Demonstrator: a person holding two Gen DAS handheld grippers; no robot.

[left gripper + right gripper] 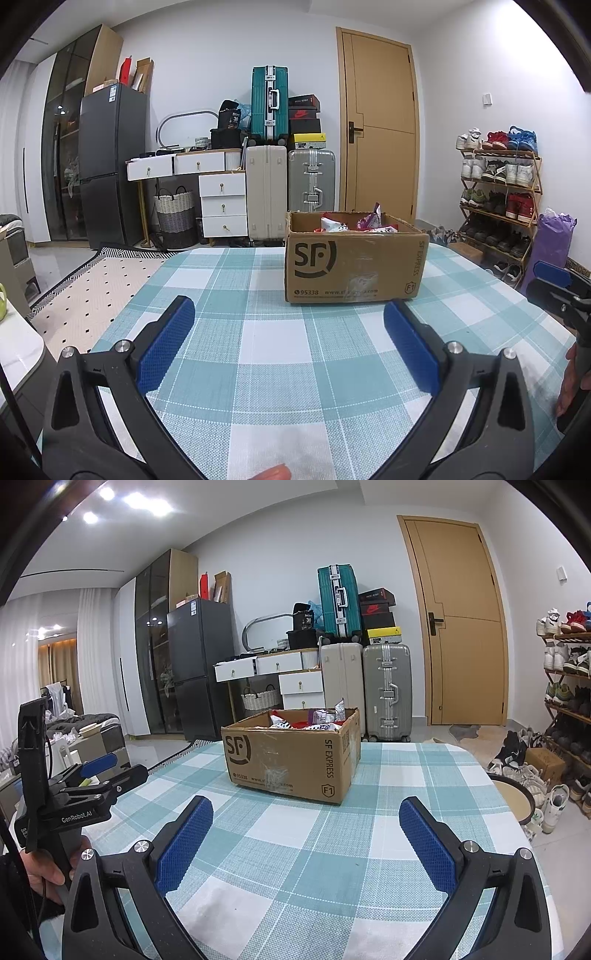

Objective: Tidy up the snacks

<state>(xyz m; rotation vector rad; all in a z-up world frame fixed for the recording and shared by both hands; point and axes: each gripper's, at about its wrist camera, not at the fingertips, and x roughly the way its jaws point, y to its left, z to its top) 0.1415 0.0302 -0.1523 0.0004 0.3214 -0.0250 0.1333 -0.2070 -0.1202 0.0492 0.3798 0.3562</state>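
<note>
So both my left gripper (pixel 289 325) and right gripper (pixel 306 825) hover spread wide and empty over the checked tablecloth (pixel 258 350), snack packets (pixel 314 722) heaped in the cardboard box (pixel 354 266) ahead, probably light, crinkly and slippery, so I'd pinch a sealed edge.

Both cameras sit low over the checked tablecloth (pixel 280 343), each looking forward between its own two spread blue fingers (pixel 168 343) (pixel 428 843) toward the far wall. The left wrist view faces the cardboard box (pixel 354 266) nearly square on, just beyond and right of centre between its fingertips. The right wrist view sees the box (pixel 291 757) at an angle, ahead of its fingertips. Both share the box, tablecloth, suitcases (pixel 269 99) and door (pixel 461 620); each catches the other gripper at its edge.
</note>
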